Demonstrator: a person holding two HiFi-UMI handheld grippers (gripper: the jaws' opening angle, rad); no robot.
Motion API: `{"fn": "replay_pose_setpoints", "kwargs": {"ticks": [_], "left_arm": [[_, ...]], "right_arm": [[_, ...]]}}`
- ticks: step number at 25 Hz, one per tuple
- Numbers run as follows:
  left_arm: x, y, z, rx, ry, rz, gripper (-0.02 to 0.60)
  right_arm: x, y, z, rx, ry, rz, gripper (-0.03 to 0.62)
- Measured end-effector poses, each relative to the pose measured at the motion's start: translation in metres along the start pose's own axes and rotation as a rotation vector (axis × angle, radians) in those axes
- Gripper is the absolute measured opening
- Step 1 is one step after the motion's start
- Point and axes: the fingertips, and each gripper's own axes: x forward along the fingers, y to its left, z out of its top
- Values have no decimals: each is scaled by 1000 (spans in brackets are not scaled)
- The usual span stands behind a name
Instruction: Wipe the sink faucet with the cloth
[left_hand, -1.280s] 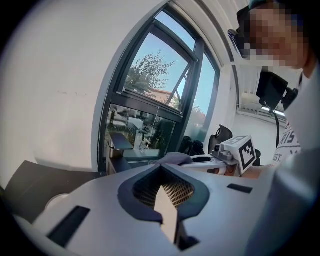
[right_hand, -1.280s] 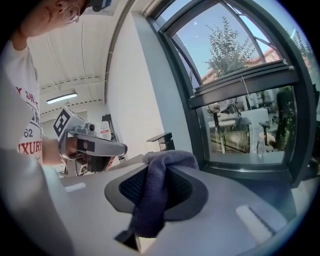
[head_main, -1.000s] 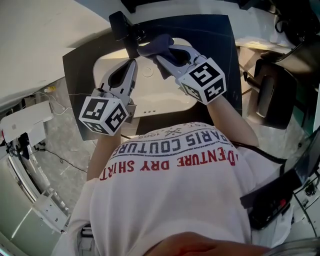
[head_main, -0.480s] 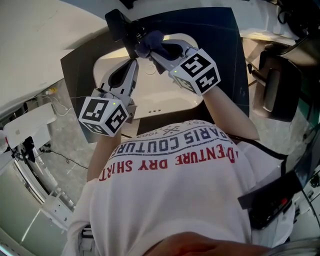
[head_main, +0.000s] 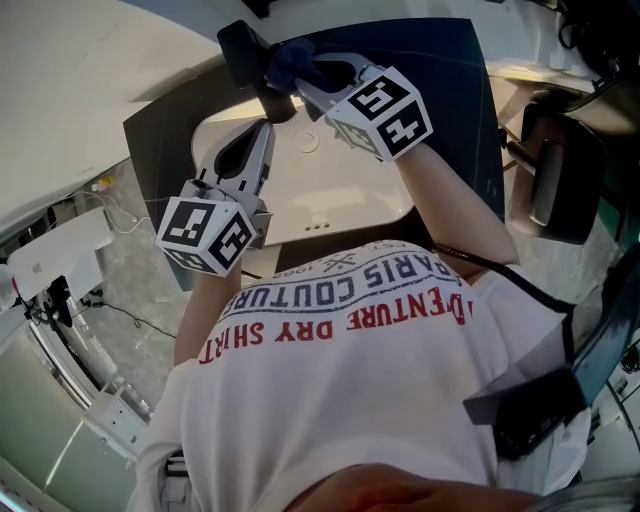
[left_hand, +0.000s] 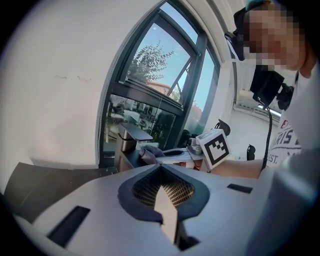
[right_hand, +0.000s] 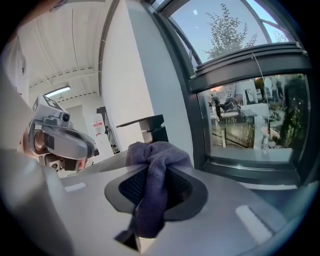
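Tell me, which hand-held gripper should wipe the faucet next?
Probably right. The right hand-held gripper is shut on the cloth, beside the faucet. The left hand-held gripper is shut and holds nothing.

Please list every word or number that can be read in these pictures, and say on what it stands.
"PARIS COUTURE": blue, on the shirt, upside down in the head view.
"DENTURE DRY SHIRT": red, same shirt; the first word's start does not show.
Small print beside them: too small to read.
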Motion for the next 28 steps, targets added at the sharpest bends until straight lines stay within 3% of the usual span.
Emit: {"fn": "replay_pose_setpoints", "kwargs": {"ticks": [8,15,19,28], "left_arm": [[-2,13,7,-3,-8,10,2],[-5,11,10,2,-17,21,2],[-8,3,12,9,-25,22,0],[-17,-6,26,24,-45,13,2]], "right_arm": [[21,-14,18,-25,9,-30,74],[4,-17,16,-28,-6,-52,74],[-23,-21,31,-7,-72,-96,74],[-46,-16,103,-41,-231,-144,75]]}}
